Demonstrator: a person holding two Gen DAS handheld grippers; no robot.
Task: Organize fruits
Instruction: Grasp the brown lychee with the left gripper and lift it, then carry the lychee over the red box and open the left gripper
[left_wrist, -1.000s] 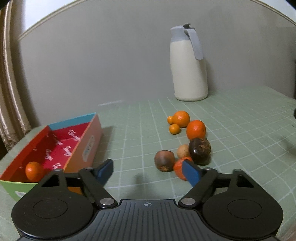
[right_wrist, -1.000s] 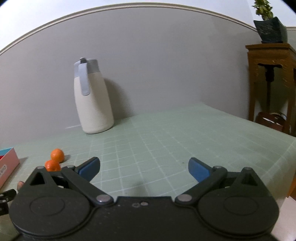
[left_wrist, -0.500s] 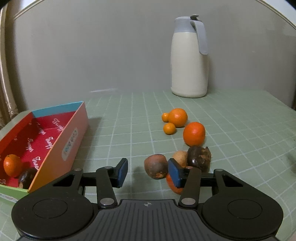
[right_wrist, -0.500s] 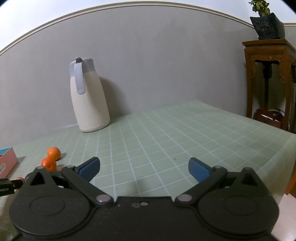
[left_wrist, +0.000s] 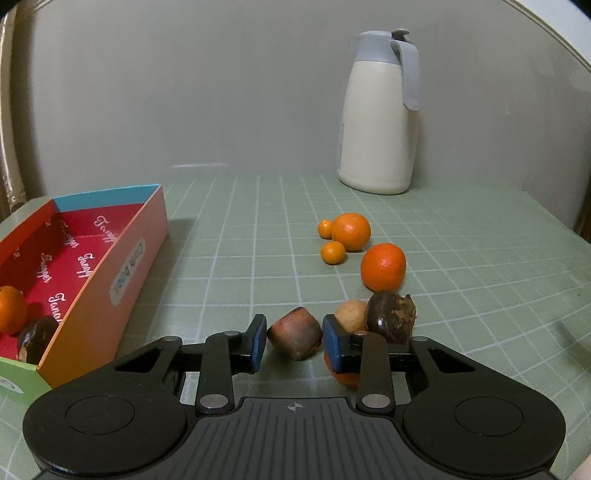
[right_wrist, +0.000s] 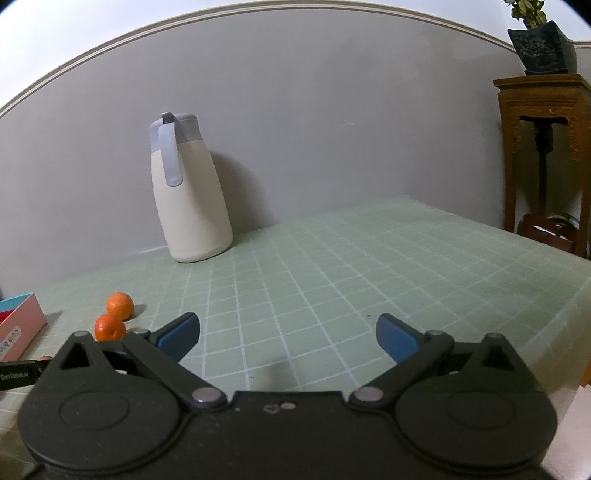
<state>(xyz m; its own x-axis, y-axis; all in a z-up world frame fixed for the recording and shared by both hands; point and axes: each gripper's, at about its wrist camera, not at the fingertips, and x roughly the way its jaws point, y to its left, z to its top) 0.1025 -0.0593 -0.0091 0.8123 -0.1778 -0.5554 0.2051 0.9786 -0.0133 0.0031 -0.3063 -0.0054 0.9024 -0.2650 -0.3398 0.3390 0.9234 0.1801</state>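
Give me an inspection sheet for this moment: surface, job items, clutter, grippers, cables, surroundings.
Surface: pale green grid-pattern tablecloth, flat.
Job's things: red-lined cardboard box at left holds one orange and one dark fruit; on the cloth lie two larger oranges, two small ones, a tan round fruit, a dark purple fruit and a brown wedge-shaped fruit.
Clutter: cream thermos jug with grey lid by the wall.
Grippers: left hand-held gripper brackets the brown fruit, contact unclear; right hand-held gripper open, holding nothing.
Cables: nothing seen.
Surroundings: grey wall; carved wooden stand with potted plant.
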